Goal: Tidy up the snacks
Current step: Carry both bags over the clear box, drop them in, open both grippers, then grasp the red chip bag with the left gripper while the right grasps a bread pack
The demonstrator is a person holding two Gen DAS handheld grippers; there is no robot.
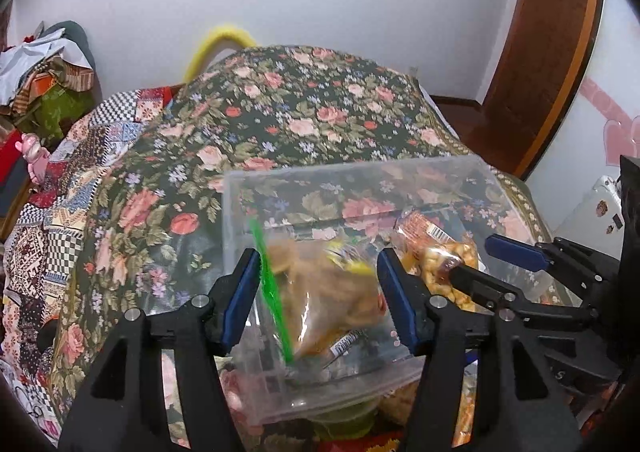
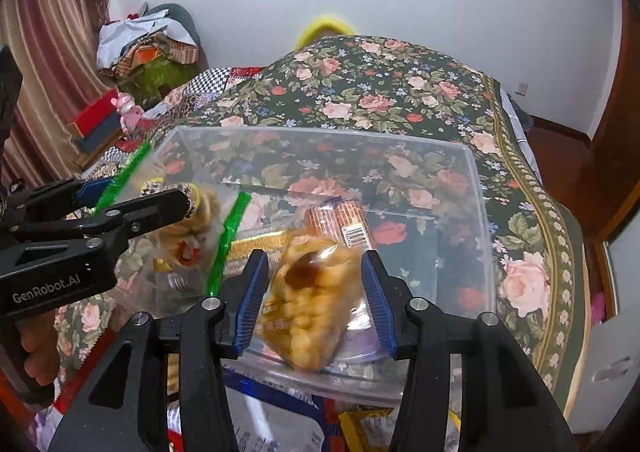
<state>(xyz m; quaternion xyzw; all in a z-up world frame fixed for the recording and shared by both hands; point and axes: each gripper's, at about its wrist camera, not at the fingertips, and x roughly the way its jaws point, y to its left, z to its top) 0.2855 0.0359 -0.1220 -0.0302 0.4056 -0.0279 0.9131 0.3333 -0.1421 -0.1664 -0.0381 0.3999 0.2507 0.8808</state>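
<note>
A clear plastic bin [image 1: 236,208] [image 2: 476,212] sits on the flowered bedspread. My left gripper [image 1: 316,292] is open over its left end, and a clear zip bag with a green seal [image 1: 332,292] [image 2: 188,236], blurred, lies between the fingers without touching them. My right gripper [image 2: 316,300] is open over the bin's near side, and a clear bag of yellow puffed snacks [image 2: 312,300] [image 1: 448,268], blurred, lies between its fingers. An orange wrapped packet [image 2: 344,220] [image 1: 424,228] lies inside the bin.
Several snack packets [image 2: 360,428] lie in front of the bin's near wall. The bedspread [image 1: 280,112] stretches behind the bin. A pile of clothes [image 2: 148,48] and a pink toy [image 2: 128,110] are at far left. A wooden door [image 1: 548,52] is at right.
</note>
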